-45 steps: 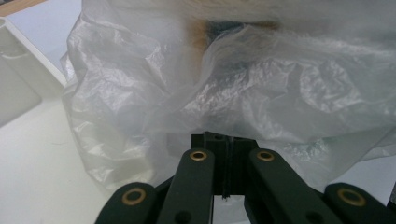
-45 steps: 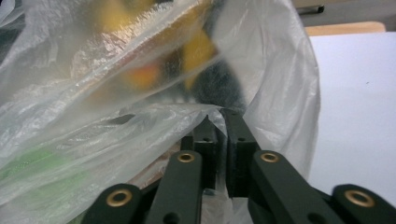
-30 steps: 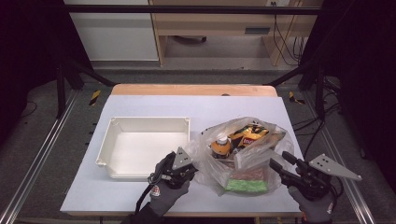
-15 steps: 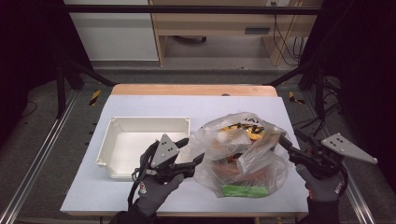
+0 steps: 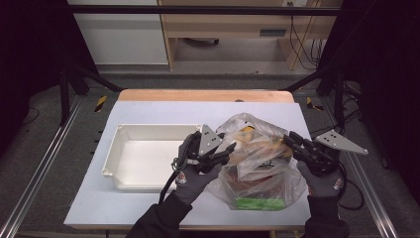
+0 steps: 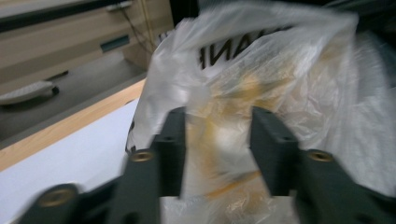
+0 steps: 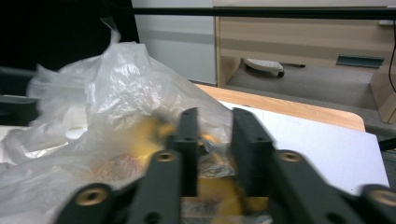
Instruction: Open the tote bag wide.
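High view: a clear plastic bag [image 5: 257,158] full of small things sits on the white surface [image 5: 148,111], at about 4 o'clock from the middle. The white tray [image 5: 111,158] lies just beside it, at 9 o'clock from the bag.

The left claw [image 5: 229,148] reaches into the bag's left side at 9 o'clock. The right claw [image 5: 289,141] reaches in at 3 o'clock. Both claws have just been closing. In the left gripper view, a fold of thin plastic [image 6: 215,135] hangs between the jaws of the left claw [image 6: 217,140], but the picture is blurry, so I cannot tell if the jaws pinch it yet. In the right gripper view, the bag's edge and something yellow [image 7: 212,186] sit between the jaws of the right claw [image 7: 212,149]. A gap shows there too, so I cannot tell if it really holds.

What could go wrong? The plastic is thin and slippery. If one claw misses its fold, the bag can slide free and flop shut. If both claws pull apart too hard, the bag can rip. If they lift it by one side, it can tip, and the orange and yellow things [image 5: 247,136] and the green box [image 5: 255,202] can spill onto the surface, or roll off the near edge at 6 o'clock.
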`<state>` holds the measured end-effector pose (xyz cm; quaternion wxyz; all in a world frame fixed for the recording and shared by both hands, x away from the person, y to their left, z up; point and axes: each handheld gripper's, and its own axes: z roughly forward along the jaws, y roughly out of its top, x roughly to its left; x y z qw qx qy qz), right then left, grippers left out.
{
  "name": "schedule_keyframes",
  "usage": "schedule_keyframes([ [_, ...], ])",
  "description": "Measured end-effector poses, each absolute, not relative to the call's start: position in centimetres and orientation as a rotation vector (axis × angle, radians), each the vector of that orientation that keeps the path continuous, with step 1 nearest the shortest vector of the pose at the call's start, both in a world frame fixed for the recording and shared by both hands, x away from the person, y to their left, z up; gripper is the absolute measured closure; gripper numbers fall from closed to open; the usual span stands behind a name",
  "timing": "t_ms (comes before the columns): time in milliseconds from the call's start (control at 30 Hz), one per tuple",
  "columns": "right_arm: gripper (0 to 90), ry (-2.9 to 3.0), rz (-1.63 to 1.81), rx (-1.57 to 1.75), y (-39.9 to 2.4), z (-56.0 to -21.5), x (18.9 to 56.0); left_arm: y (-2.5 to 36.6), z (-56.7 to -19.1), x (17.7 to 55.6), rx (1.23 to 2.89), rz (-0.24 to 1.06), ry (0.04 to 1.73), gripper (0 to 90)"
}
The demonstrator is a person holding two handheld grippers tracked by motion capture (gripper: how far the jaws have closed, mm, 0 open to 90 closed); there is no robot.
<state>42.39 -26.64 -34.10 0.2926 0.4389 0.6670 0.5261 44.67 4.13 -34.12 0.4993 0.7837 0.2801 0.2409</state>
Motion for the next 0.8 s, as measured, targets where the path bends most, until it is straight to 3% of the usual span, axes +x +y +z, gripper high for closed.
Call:
schedule_keyframes([
  [33,87.2,1.768,1.418,1.171,-27.1,-34.0,42.2,4.3,-34.5,45.3,1.930,0.587,0.705,72.7],
  [100,90.0,1.762,1.433,1.166,-27.6,-34.0,42.0,4.7,-34.9,45.6,1.944,0.585,0.725,83.3],
  [167,90.0,1.756,1.436,1.169,-28.0,-34.0,41.9,5.3,-35.0,45.8,1.934,0.585,0.737,87.5],
  [467,90.0,1.688,1.419,1.211,-29.3,-34.2,42.2,7.0,-34.3,46.7,1.926,0.637,0.764,89.5],
  [800,90.0,1.688,1.427,1.267,-30.1,-35.0,43.2,5.4,-37.5,48.5,2.047,0.592,0.802,89.7],
])
